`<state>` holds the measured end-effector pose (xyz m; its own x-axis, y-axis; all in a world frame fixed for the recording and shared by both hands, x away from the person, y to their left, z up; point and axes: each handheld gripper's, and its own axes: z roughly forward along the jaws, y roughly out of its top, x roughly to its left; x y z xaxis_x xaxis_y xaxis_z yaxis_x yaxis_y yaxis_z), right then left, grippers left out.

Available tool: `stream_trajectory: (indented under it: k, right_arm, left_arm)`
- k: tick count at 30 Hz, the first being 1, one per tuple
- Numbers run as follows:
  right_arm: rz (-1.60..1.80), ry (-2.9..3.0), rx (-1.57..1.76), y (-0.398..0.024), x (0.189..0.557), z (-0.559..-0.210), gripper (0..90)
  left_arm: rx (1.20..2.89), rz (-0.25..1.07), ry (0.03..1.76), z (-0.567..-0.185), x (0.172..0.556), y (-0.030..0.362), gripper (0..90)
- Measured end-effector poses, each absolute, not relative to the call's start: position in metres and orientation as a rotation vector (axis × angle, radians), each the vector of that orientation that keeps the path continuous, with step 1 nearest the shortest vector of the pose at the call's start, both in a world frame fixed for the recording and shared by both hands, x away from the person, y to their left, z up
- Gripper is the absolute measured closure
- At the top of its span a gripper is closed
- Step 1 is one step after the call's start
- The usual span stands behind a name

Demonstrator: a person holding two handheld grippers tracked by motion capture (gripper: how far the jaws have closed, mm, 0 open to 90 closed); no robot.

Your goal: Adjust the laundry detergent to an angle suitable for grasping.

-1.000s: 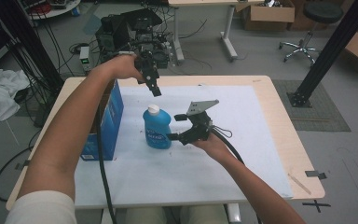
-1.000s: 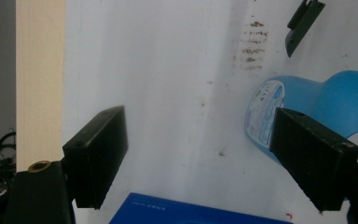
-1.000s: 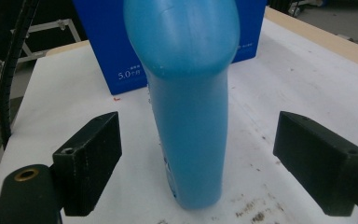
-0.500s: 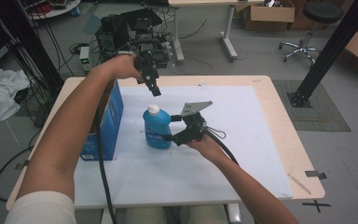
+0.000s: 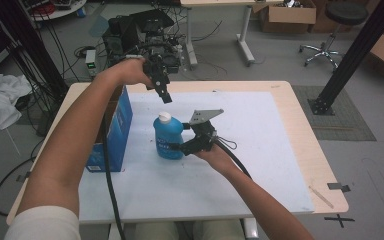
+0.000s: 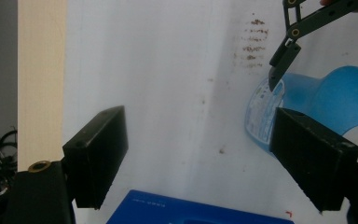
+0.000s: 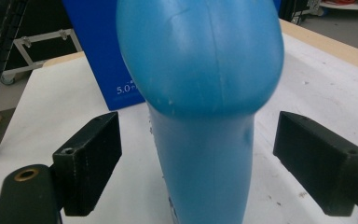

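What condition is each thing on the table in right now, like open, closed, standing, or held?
Blue bottle: upright on the table, white cap on, not gripped yet.
Blue box: standing on the table, left of the bottle; whether its top is open is hard to tell.
Right gripper: open, one jaw on each side of the bottle's waist, not touching.
Left gripper: open, holding nothing, raised above the bottle.

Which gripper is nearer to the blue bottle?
Right. The right gripper has its open jaws on either side of the blue bottle; the left gripper hovers above it, open.
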<state>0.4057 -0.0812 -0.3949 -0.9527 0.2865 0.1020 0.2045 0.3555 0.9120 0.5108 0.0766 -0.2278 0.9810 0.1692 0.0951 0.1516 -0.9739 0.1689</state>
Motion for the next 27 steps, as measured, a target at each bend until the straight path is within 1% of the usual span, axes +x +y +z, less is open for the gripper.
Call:
stream_trajectory:
  k: [14,18,27]
  right_arm:
    - [1.708,2.497,0.45,-0.067,0.407,-0.394,15.6]
    - [1.722,2.487,0.436,-0.064,0.408,-0.395,20.2]
    - [1.729,2.482,0.434,-0.064,0.409,-0.396,24.2]
  left_arm:
    - [2.962,0.17,0.245,-0.227,0.51,0.079,20.1]
    - [2.96,0.164,0.248,-0.228,0.51,0.081,20.3]
    - [2.964,0.164,0.252,-0.228,0.51,0.082,20.3]
